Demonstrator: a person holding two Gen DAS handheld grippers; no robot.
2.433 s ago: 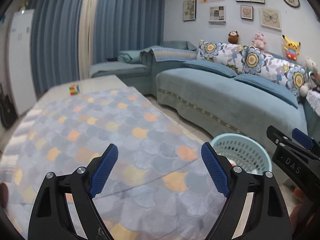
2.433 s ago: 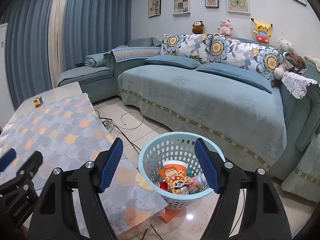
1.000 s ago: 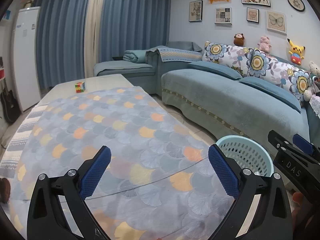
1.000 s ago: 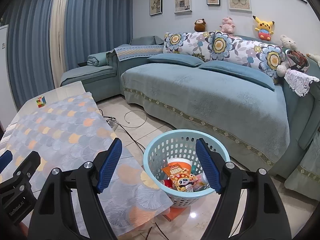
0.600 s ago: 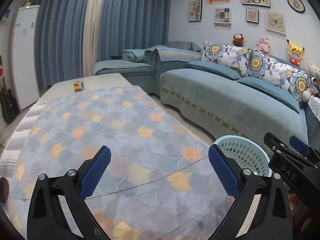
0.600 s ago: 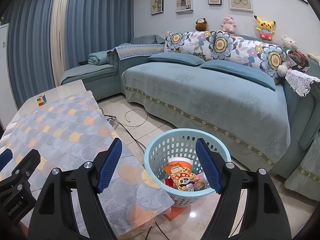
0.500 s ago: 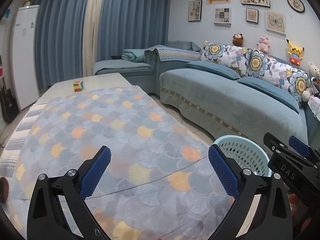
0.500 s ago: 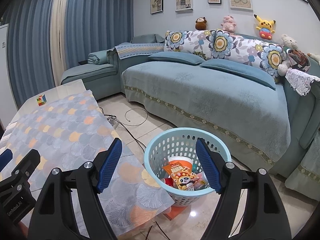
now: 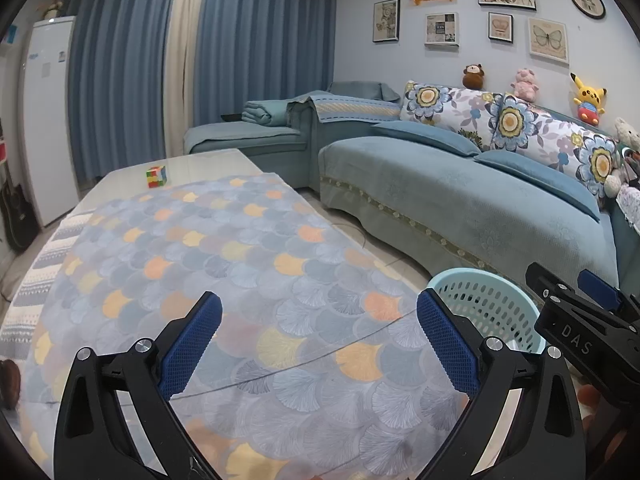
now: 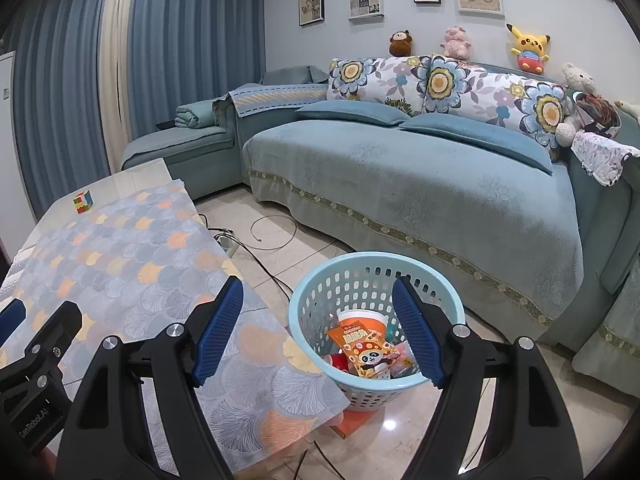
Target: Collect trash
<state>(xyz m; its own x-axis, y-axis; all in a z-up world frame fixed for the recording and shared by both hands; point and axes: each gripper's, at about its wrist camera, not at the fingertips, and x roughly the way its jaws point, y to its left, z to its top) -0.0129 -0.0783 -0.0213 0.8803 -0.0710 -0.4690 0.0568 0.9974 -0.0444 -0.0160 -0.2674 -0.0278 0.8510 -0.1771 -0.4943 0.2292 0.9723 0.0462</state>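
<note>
1. Left gripper (image 9: 318, 334): I see its blue-padded jaws spread wide with nothing between them, hovering over the counter (image 9: 208, 264), which is covered by a cloth (image 9: 248, 280) with a fan-scale pattern in grey, blue and orange.
2. Right gripper (image 10: 318, 330): I see its jaws likewise spread apart and empty. It hangs past the counter's near corner, above the floor (image 10: 304, 236), framing the basket (image 10: 320, 292) between its fingers. In the left wrist view the right gripper (image 9: 580, 320) shows at the right edge, beside the basket (image 9: 480, 300).
3. Basket: light blue, perforated plastic, standing upright on the tiled floor just beside the counter's edge and in front of the sofa (image 10: 420, 184).
4. Trash, in the basket: an orange snack packet (image 10: 366, 346) with a panda printed on it lies on top; behind it stands a white cup (image 10: 362, 316) with a red rim band; a pink wrapper (image 10: 402, 356) sits to the packet's right. I cannot tell what the red item under the packet is.
5. Cube puzzle (image 9: 156, 176): a multicoloured cube rests on the bare far end of the counter, beyond the cloth's edge, well apart from both grippers.
6. Floor: dark cables (image 10: 256, 248) run along the tiles between counter and sofa.
7. Sofa: teal, L-shaped, with floral cushions (image 10: 400, 80) along its back and plush toys (image 10: 526, 46) on top.
8. Background: blue curtains (image 9: 132, 72) behind the counter; framed pictures (image 9: 460, 12) on the wall.
</note>
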